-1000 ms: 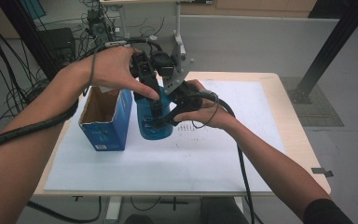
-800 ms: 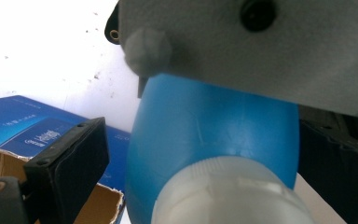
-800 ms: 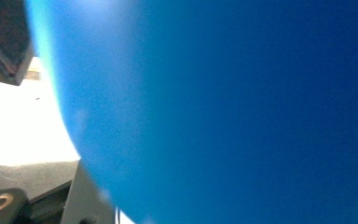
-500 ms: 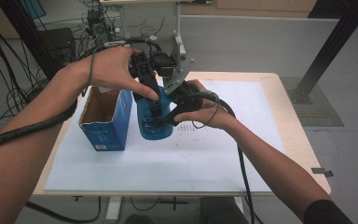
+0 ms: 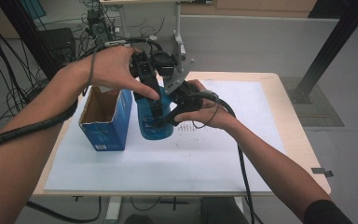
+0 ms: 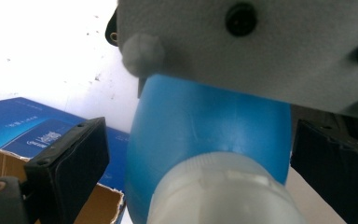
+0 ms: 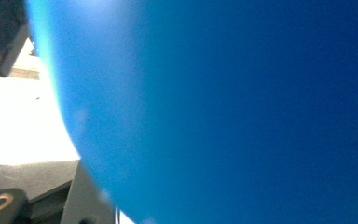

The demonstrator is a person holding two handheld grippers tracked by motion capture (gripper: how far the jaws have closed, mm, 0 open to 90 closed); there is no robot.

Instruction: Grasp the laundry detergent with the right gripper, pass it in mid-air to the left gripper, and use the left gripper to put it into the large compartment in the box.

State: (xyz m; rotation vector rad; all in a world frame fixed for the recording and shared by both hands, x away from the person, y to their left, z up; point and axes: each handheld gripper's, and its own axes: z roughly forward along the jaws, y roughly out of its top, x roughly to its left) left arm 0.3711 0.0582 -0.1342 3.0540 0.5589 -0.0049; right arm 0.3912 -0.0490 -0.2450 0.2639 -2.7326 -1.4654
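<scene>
Now the blue bottle (image 5: 154,119) stands on the desk (image 5: 223,158) beside the open box (image 5: 106,119), squeezed in the right gripper's (image 5: 168,119) jaws, with the left gripper's (image 6: 196,154) jaws open around its top.

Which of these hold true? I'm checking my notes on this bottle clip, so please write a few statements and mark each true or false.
1. The blue bottle stands on the white sheet. True.
2. The blue box is sealed shut. False: its top is open and the brown inside shows.
3. The box stands at the bottle's left in the high view. True.
4. The right gripper hangs well clear of the bottle. False: it is shut on the bottle's side.
5. The left gripper comes at the bottle from above, its jaws flanking the white cap. True.
</scene>
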